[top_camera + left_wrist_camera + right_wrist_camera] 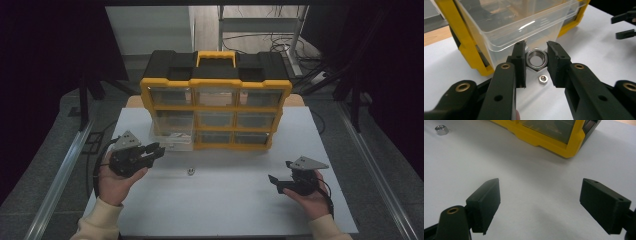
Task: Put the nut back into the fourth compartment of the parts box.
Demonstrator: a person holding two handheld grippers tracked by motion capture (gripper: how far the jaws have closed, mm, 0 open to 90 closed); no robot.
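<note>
Clamped between the left gripper's (pixel 536 63) two black pads is a large steel hex nut (pixel 537 59), its threaded bore facing the camera in the left gripper view. Just beyond it a smaller nut (pixel 543 79) lies loose on the white table (pixel 599 55); the high view shows that nut (pixel 190 171) as a speck between the two hands. Right gripper (pixel 540 206) rests low over bare tabletop with its jaws spread wide and nothing between them. Behind the held nut stands a clear plastic drawer (pixel 519 22), pulled out of the yellow-and-black organizer (pixel 216 100). From above, that drawer (pixel 171 134) juts from the organizer's lower left column.
</note>
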